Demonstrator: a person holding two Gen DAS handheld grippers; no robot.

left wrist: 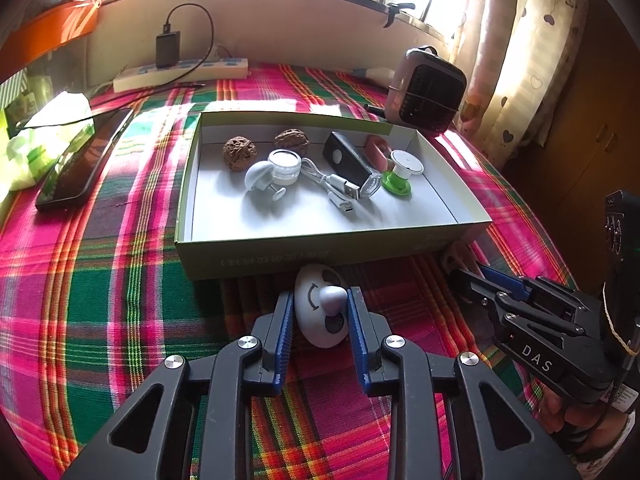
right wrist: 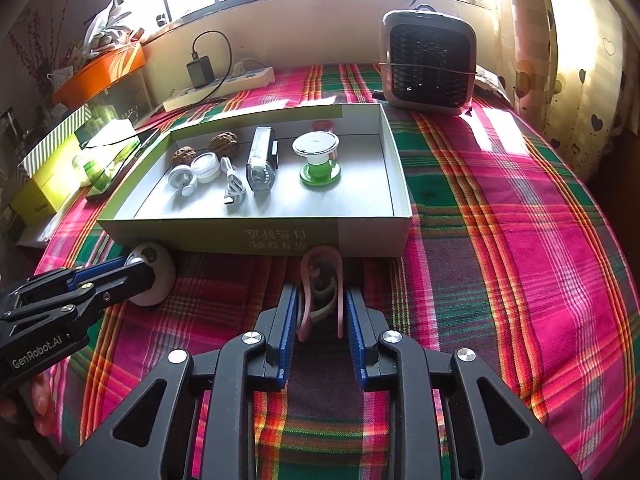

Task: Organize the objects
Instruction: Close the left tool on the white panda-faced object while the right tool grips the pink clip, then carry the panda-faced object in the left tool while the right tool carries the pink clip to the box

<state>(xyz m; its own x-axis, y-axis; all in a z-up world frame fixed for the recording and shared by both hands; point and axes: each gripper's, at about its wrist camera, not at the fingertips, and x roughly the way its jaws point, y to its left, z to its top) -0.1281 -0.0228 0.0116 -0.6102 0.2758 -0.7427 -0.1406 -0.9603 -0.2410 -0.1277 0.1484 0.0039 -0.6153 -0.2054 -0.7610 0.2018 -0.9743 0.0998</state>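
Observation:
An open white cardboard box [left wrist: 320,248] [right wrist: 240,232] lies on the plaid cloth. It holds two walnuts [left wrist: 240,152], a small white jar [left wrist: 285,166], a USB cable [left wrist: 340,188], a black device [left wrist: 348,160] and a green-and-white spool [left wrist: 400,172]. In front of the box, my left gripper [left wrist: 320,304] [right wrist: 136,266] is shut on a white egg-shaped panda toy [left wrist: 316,292] [right wrist: 158,280] that rests on the cloth. To its right, my right gripper [right wrist: 320,300] [left wrist: 472,276] is shut on a pink loop-shaped clip [right wrist: 322,251] just before the box's front wall.
A dark phone [left wrist: 80,160] and a green tissue pack [left wrist: 44,136] lie left of the box. A power strip [left wrist: 180,72] with a charger sits along the back wall. A small fan [right wrist: 428,68] stands behind the box at the right, near the curtain [right wrist: 560,60].

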